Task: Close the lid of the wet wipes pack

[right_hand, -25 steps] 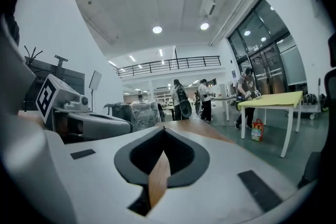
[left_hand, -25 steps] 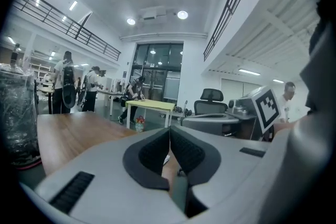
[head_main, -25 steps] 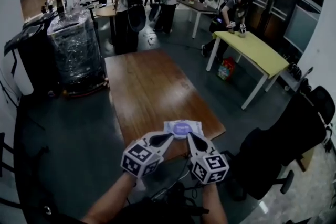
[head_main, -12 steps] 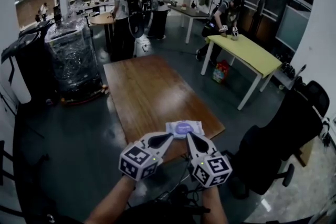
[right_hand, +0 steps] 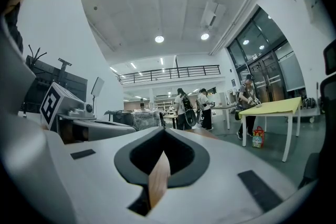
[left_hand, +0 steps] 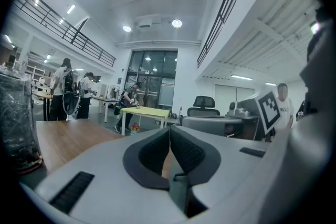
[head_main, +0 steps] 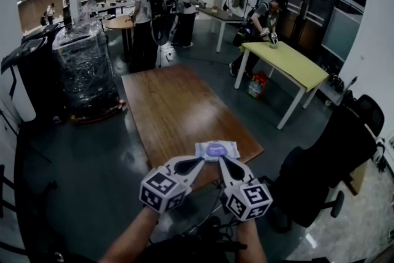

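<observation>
In the head view alone, the pack (head_main: 216, 149) is seen at the table's (head_main: 166, 101) near edge, just beyond the left gripper (head_main: 198, 161) and right gripper (head_main: 221, 159). In the left gripper view, its jaws are shown pressed together, empty. In the right gripper view, the same is shown.

Cannot tell whether pack (head_main: 216, 149) is open or closed, too small in head view, near edge behind right tool (head_main: 221, 159).

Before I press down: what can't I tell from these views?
- Whether the pack is closed: too small in the head view.
- Pack's near edge: covered by the left gripper and right gripper tips in the head view, so contact is unclear.
- Both gripper views: no pack; gripper bodies fill the lower frame.
</observation>
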Demonstrator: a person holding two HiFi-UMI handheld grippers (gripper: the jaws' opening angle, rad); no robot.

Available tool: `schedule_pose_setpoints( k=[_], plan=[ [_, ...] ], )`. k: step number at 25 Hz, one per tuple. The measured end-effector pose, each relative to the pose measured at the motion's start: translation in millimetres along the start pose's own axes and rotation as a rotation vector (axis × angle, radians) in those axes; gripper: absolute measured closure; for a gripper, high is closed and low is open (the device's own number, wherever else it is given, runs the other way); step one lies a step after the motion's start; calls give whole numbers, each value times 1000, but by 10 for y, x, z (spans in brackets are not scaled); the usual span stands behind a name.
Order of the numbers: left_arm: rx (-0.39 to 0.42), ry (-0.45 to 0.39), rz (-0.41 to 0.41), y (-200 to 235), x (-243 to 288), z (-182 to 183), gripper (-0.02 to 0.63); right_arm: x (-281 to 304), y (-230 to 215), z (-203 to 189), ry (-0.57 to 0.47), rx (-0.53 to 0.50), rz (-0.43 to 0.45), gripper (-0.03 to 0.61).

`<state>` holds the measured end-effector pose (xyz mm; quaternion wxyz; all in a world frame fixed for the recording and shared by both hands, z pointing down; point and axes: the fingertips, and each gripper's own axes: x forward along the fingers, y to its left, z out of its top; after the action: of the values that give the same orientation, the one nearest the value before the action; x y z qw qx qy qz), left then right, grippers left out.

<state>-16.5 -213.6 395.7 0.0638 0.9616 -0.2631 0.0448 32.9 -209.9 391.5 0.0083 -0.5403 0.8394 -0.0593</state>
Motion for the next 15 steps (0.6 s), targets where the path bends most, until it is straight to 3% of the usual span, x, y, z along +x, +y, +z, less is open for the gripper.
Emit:
schedule_pose_setpoints(
  k=[15],
  plan=[
    [-1, 8, -1, 32, -66, -27, 609, 22, 74, -5, 15, 5, -4, 569]
  ],
)
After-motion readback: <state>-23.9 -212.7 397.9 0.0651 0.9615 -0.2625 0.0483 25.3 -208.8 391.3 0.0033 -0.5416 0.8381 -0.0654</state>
